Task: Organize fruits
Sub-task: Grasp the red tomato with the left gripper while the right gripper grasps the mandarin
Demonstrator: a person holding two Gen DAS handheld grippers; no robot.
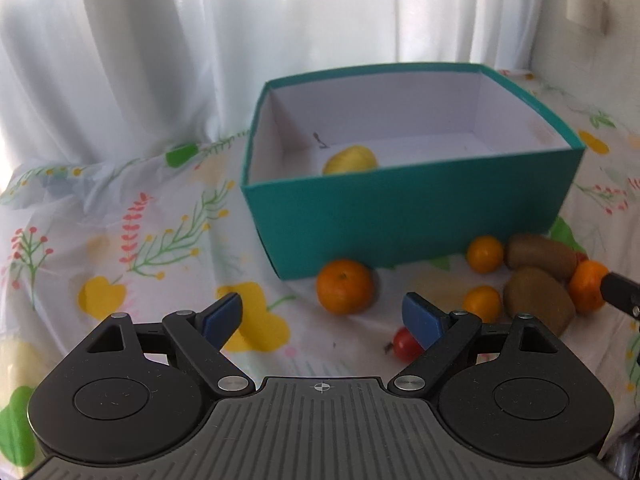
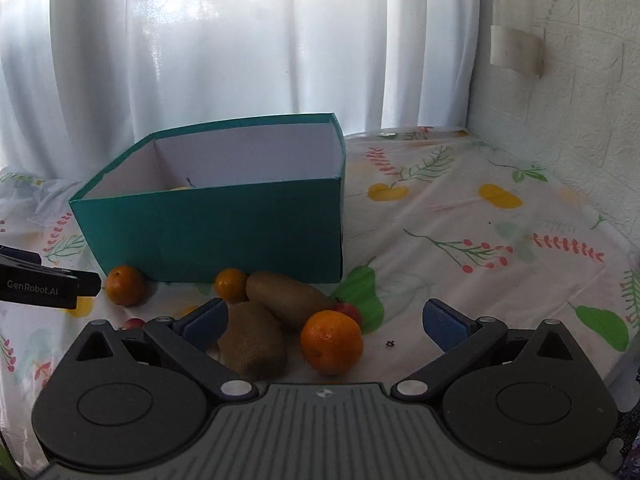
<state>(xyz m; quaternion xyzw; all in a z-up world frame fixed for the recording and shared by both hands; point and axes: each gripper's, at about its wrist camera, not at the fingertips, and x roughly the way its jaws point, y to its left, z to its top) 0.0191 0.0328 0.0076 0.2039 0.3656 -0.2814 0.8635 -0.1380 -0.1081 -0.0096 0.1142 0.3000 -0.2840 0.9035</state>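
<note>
A teal box (image 1: pixel 400 216) with a white inside holds one yellow fruit (image 1: pixel 350 160). Several oranges lie on the cloth in front of it, the nearest (image 1: pixel 346 286) just ahead of my open left gripper (image 1: pixel 322 312), whose fingers hold nothing. A small red tomato (image 1: pixel 406 344) sits by its right finger. In the right wrist view, two kiwis (image 2: pixel 288 300) (image 2: pixel 252 344) and an orange (image 2: pixel 331 342) lie between the wide-open fingers of my right gripper (image 2: pixel 326 314), untouched. The box (image 2: pixel 208 232) stands behind them.
A floral tablecloth (image 2: pixel 460 208) covers the table, bare to the right of the box. White curtains (image 2: pixel 240 40) hang behind and a brick-pattern wall (image 2: pixel 560 100) stands on the right. The left gripper's side (image 2: pixel 40 284) shows at the left edge.
</note>
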